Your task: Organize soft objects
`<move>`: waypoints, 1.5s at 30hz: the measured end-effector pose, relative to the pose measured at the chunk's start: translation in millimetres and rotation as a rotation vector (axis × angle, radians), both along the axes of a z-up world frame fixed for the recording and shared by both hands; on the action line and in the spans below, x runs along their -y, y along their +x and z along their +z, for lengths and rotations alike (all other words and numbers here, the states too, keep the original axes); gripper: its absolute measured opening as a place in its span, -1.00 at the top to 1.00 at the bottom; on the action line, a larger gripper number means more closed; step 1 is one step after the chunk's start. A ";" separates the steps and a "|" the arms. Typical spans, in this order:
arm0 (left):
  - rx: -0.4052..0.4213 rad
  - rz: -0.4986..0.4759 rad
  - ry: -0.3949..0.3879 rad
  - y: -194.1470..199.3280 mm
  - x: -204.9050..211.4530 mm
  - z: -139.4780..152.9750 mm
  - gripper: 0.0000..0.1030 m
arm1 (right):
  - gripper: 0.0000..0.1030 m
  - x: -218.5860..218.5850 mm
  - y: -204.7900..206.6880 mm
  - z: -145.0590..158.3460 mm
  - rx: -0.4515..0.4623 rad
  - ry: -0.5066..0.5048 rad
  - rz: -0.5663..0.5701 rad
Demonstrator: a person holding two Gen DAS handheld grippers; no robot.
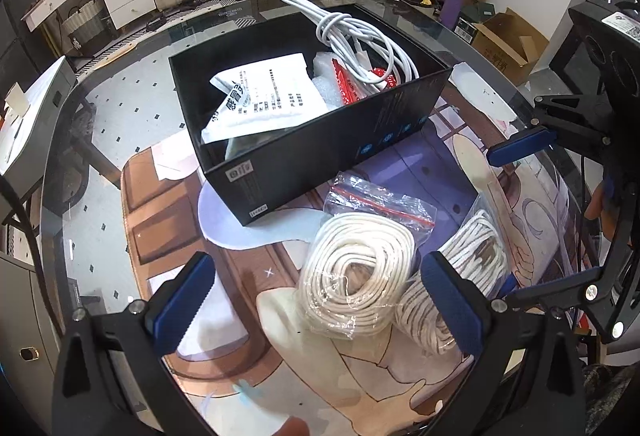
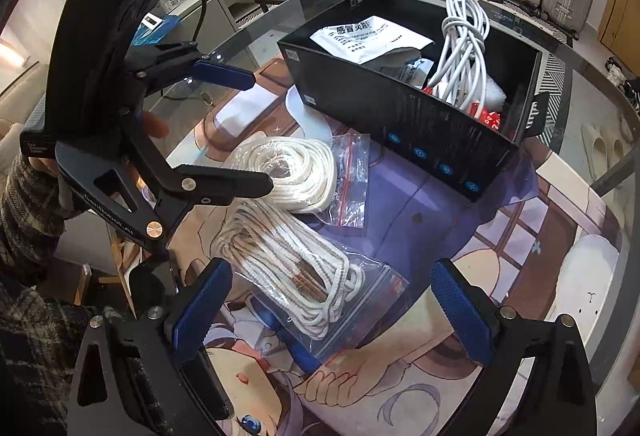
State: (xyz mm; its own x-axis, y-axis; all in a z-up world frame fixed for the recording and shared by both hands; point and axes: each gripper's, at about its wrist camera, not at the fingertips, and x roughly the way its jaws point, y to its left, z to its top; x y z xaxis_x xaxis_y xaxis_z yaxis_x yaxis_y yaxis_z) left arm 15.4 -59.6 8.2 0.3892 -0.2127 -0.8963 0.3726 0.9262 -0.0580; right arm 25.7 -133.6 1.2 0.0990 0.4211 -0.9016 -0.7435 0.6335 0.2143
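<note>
Rope bags [image 2: 296, 260] on mat | white packet [image 2: 370, 38] Chinese print, boxed | both jaws apart, empty

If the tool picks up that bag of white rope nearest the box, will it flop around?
Probably yes. The bagged white rope coil is soft cord in thin, crinkly plastic, so it would likely sag and the loops shift. The shiny plastic may slip between the left tool pads. It lies flat, so rolling seems unlikely.
</note>
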 end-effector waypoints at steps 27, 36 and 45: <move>-0.055 -0.064 0.001 -0.3 10.5 -25.7 -1.00 | -0.96 -29.5 -18.2 -16.9 0.028 -0.086 0.141; -0.078 -0.064 0.000 4.9 10.3 -34.0 -1.00 | -0.96 -25.5 -22.0 -1.6 0.050 -0.105 0.185; -0.073 -0.075 0.022 7.2 12.1 -37.9 -1.00 | -0.96 -33.7 -27.5 -10.1 0.066 -0.128 0.271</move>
